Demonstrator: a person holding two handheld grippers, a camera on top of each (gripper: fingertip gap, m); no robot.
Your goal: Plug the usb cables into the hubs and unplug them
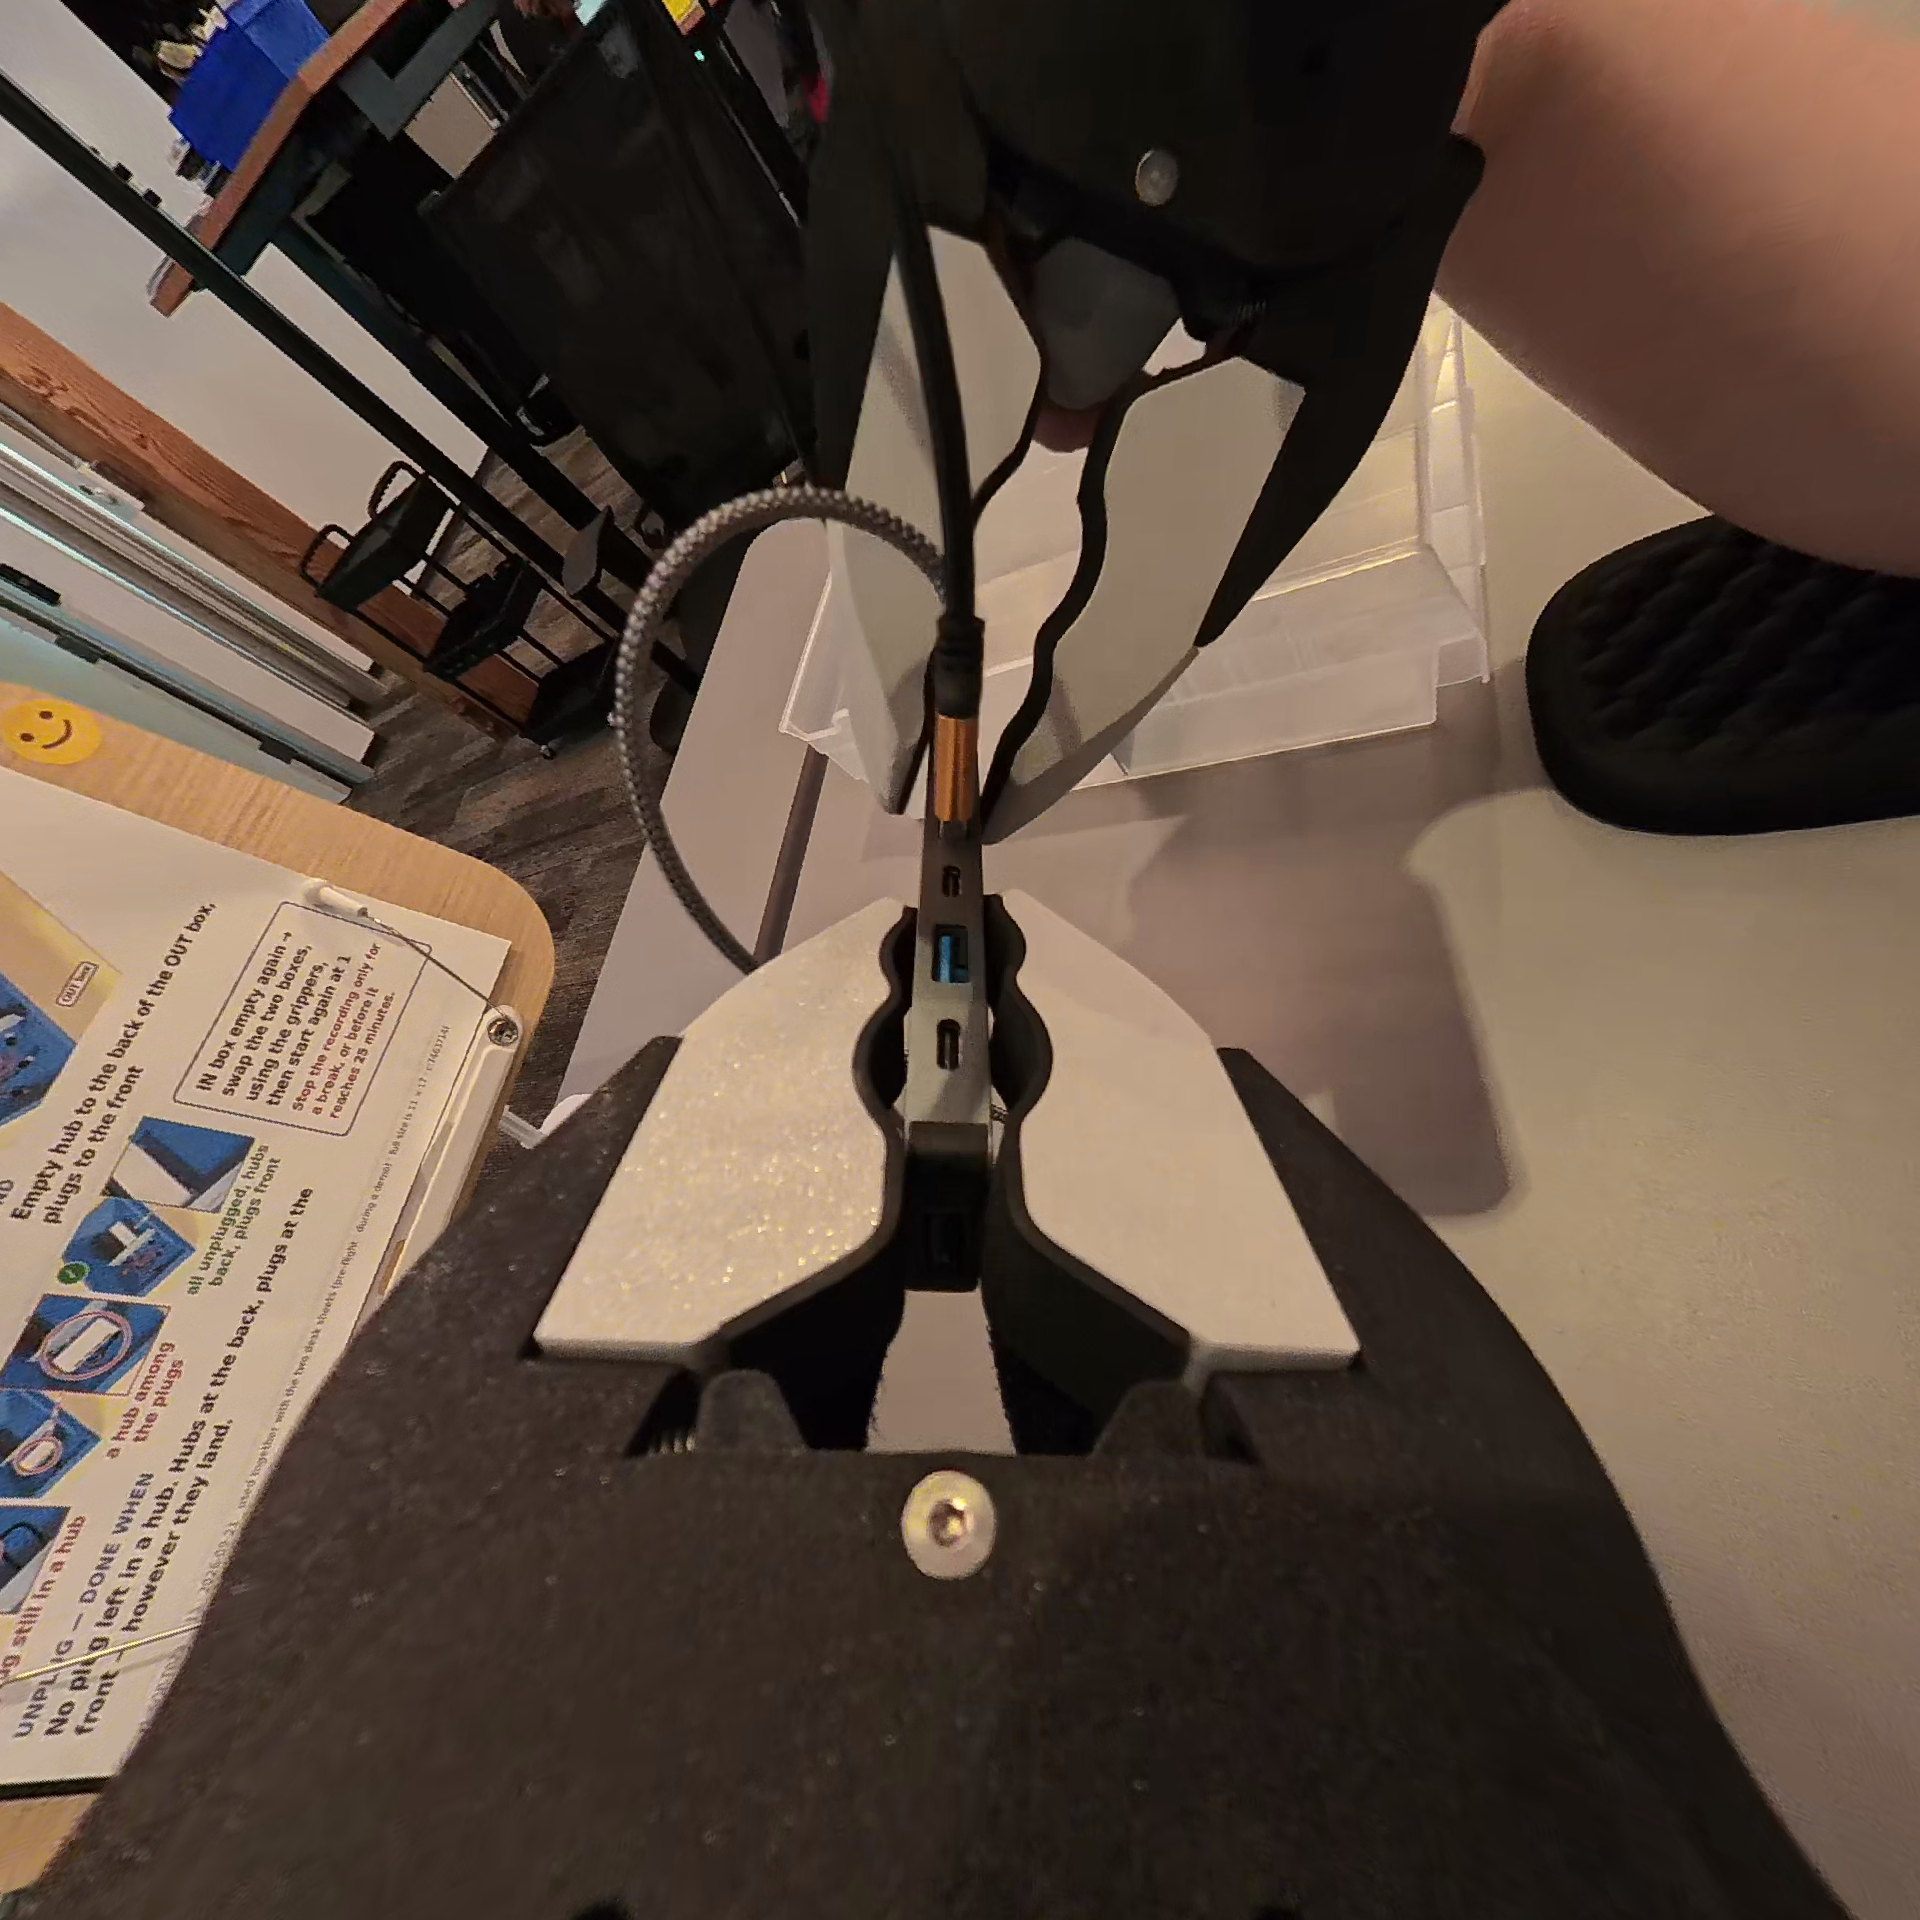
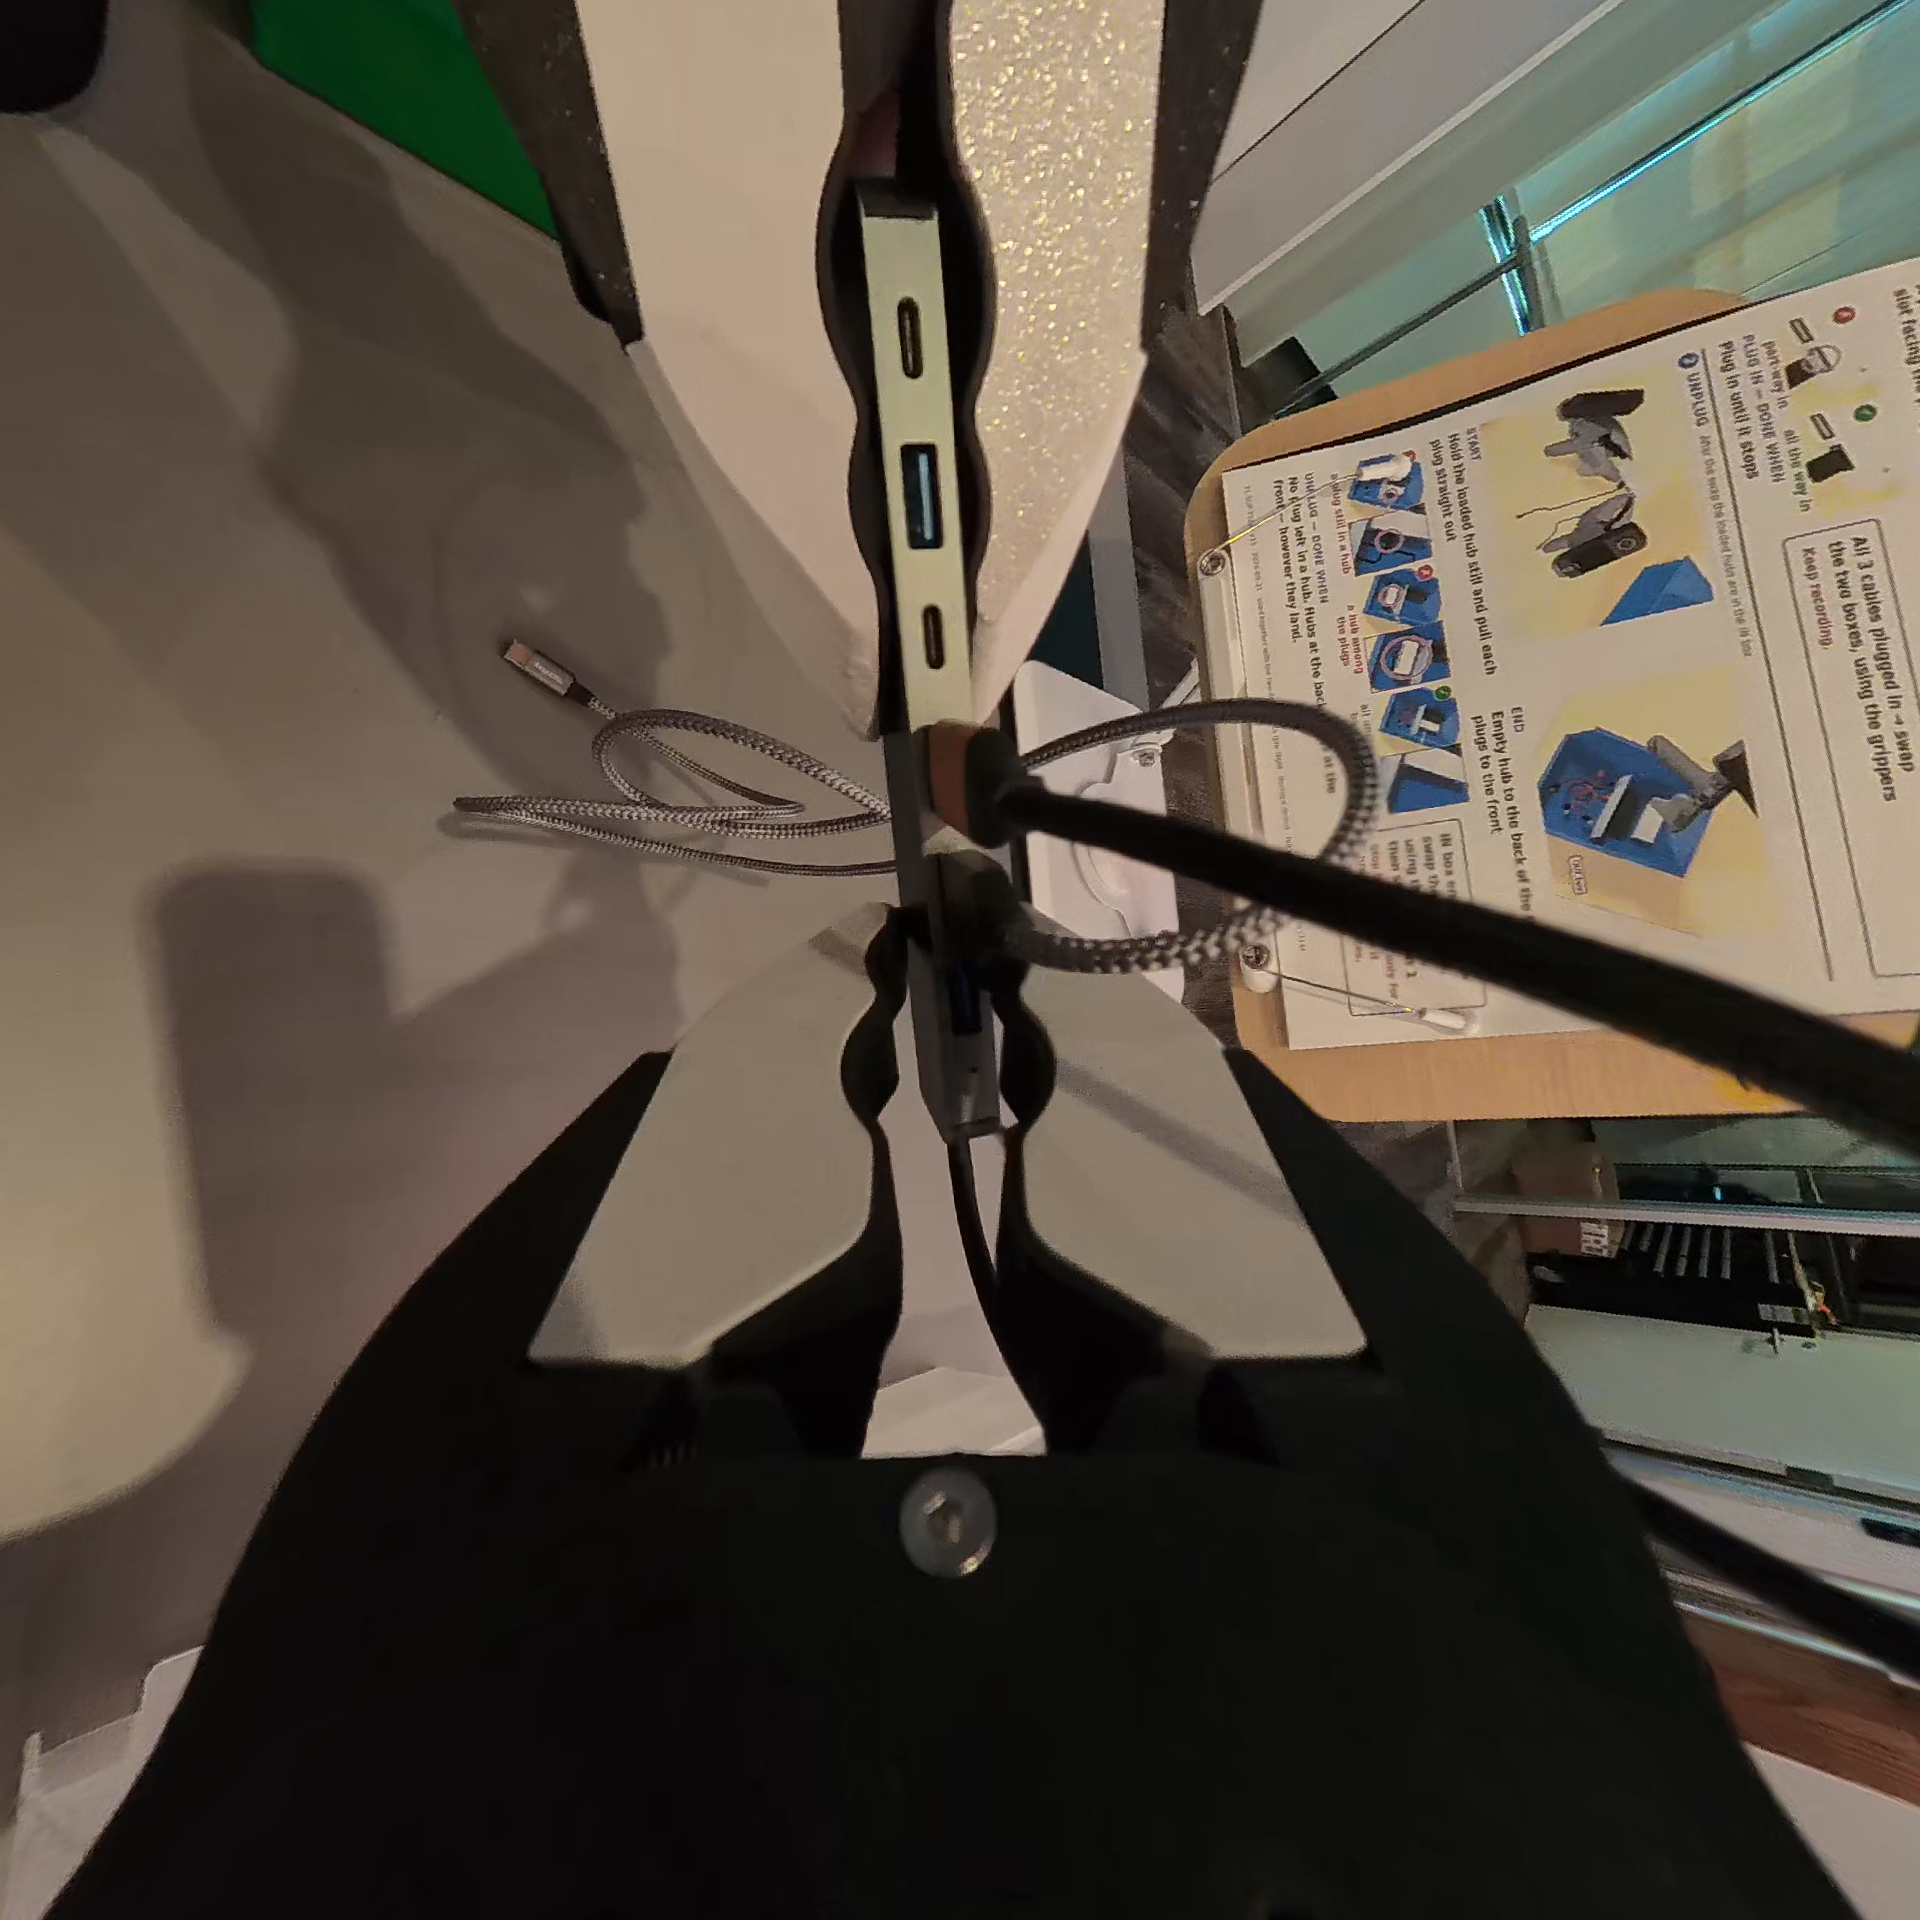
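White desk [image 1: 1558, 1247] below, both tools share one hub.
Your left gripper [image 1: 951, 997] and right gripper [image 2: 951, 997] clamp the grey USB hub [image 2: 925, 499], steadying it against the black, copper-collared plug [image 2: 951, 769].

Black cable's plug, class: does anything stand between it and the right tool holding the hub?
Yes: the braided cable's plug sits in the hub just past the right tool, between it and the black cable's plug.

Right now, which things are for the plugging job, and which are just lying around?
For the job:
- grey hub, held at both ends
- left gripper
- right gripper
- black cable, plugged in
- braided cable

Just lying around:
- instruction sheet
- clear plastic box
- loose braided cable on the table
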